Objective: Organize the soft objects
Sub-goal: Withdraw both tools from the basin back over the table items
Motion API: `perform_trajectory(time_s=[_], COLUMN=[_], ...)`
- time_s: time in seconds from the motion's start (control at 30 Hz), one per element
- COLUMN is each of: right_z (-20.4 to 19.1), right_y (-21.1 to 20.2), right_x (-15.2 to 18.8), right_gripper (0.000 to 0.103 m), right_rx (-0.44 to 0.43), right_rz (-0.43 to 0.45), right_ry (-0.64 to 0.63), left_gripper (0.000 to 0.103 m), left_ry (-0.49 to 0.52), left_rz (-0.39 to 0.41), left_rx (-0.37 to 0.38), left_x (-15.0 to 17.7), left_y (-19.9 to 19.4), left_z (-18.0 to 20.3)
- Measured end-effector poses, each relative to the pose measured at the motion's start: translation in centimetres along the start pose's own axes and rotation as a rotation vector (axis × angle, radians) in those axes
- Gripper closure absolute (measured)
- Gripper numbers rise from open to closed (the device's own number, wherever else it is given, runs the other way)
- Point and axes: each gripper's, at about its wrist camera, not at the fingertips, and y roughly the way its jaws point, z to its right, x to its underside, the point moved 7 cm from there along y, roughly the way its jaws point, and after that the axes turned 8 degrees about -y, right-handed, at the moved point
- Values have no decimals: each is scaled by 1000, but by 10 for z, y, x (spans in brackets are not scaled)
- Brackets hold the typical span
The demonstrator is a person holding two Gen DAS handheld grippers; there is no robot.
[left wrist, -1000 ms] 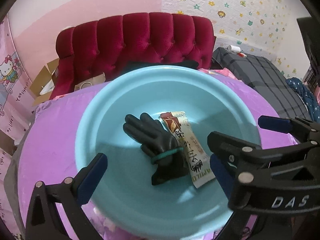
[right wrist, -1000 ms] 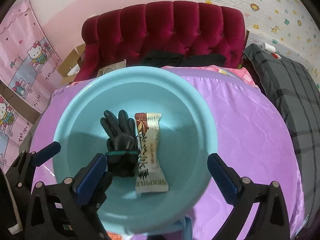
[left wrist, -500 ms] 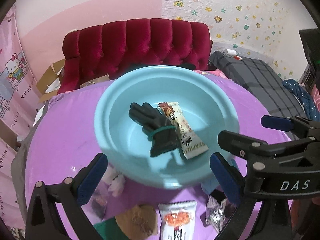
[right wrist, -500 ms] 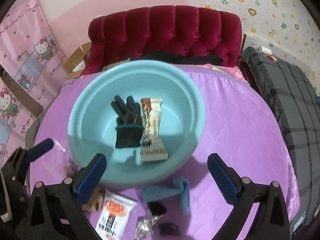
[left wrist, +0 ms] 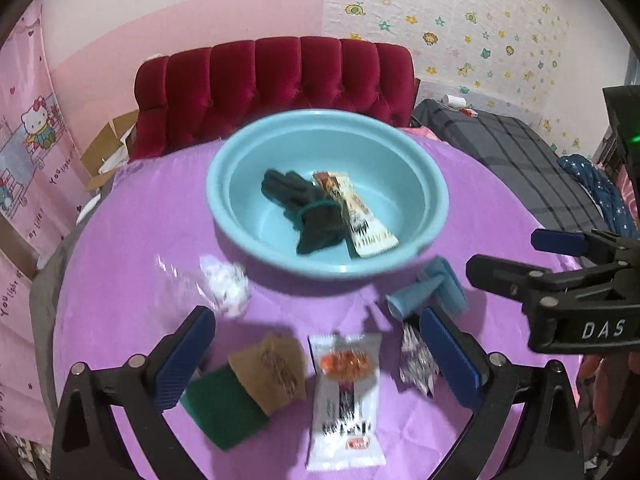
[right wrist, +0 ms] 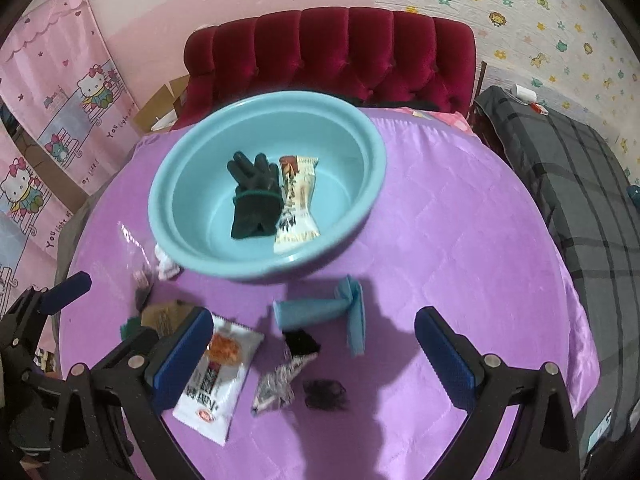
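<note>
both grippers, left gripper (left wrist: 316, 350) and right gripper (right wrist: 314, 342), hang spread and empty over loose packets, since the basin (right wrist: 176, 184) already collects the glove (right wrist: 254, 200).

Bare cloth (right wrist: 460, 240) right of basin (right wrist: 360, 196)

Black glove (right wrist: 254, 200) flat in blue basin (right wrist: 192, 256), beside snack pkt (right wrist: 296, 204).

I see a red tufted sofa (right wrist: 332, 52) behind the table, cardboard boxes (left wrist: 112, 140) left of it, Hello Kitty curtain (right wrist: 60, 108) on the left wall, plaid bedding (right wrist: 576, 184) at right, star wallpaper (left wrist: 480, 12).
</note>
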Motion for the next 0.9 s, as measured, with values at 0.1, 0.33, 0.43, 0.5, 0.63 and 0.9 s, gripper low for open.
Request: perform_trajectory(time_s=[0.1, 0.33, 0.43, 0.5, 0.63, 0.9], right_z=[1, 0, 0, -1, -3, -7], right_y=[-5, -16, -18, -18, -17, -11], right_x=[16, 42, 53, 60, 73, 95], right_gripper=[0, 0, 0, 0, 0, 0], right_rx=[-6, -4, -5, -9, -17, -15], right_rz=[6, 28, 36, 41, 50, 76], right_ry=[2, -5, -7, -8, -12, -17], left_gripper=[0, 0, 0, 0, 0, 0], left_ry=[11, -6, -16, -21, -15, -11], left_rz=[0, 0, -4, -7, -8, -16], left_rx=[-6, -1, -2, -3, -9, -20], left_x=[13, 37, 47, 54, 65, 93], left_y=[-4, -15, -19, -20, -22, -18], left_z=[1, 0, -2, -2, -2, -2])
